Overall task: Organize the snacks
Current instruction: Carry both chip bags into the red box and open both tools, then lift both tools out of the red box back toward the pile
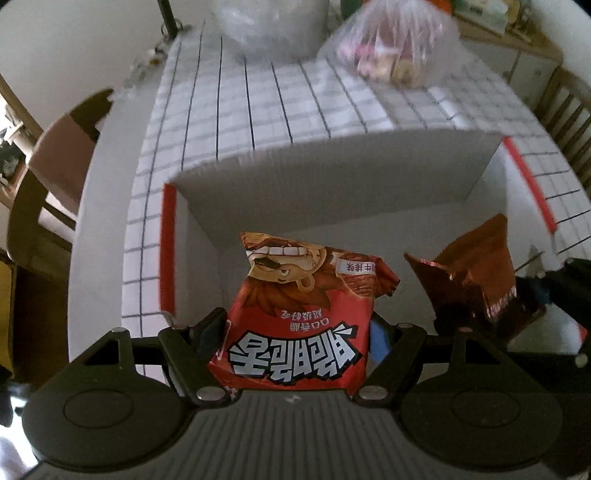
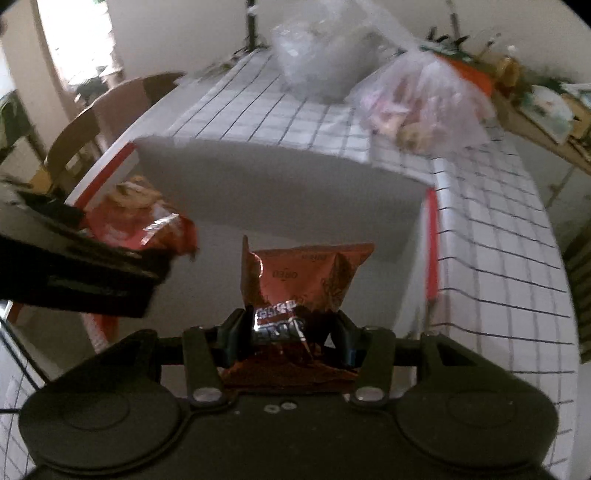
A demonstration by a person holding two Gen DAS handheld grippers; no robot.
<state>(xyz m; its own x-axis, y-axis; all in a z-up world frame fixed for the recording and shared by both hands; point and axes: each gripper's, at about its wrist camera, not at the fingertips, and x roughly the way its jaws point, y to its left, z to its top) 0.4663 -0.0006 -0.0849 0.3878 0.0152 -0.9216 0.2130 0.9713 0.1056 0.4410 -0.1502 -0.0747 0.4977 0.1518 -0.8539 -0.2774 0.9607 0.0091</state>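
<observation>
My left gripper (image 1: 295, 332) is shut on a red snack bag with a cartoon face (image 1: 295, 306) and holds it over the open white box with red edges (image 1: 332, 177). My right gripper (image 2: 286, 332) is shut on a brown foil Oreo packet (image 2: 303, 280), also above the box (image 2: 277, 184). The brown packet (image 1: 476, 273) shows at the right of the left wrist view. The red bag (image 2: 136, 221) and the left gripper show at the left of the right wrist view.
The box sits on a table with a white grid-pattern cloth (image 1: 277, 99). A clear plastic bag of snacks (image 1: 391, 55) and a second clear bag (image 1: 266, 26) lie beyond the box. Wooden chairs (image 1: 48, 177) stand at the table's left and right sides.
</observation>
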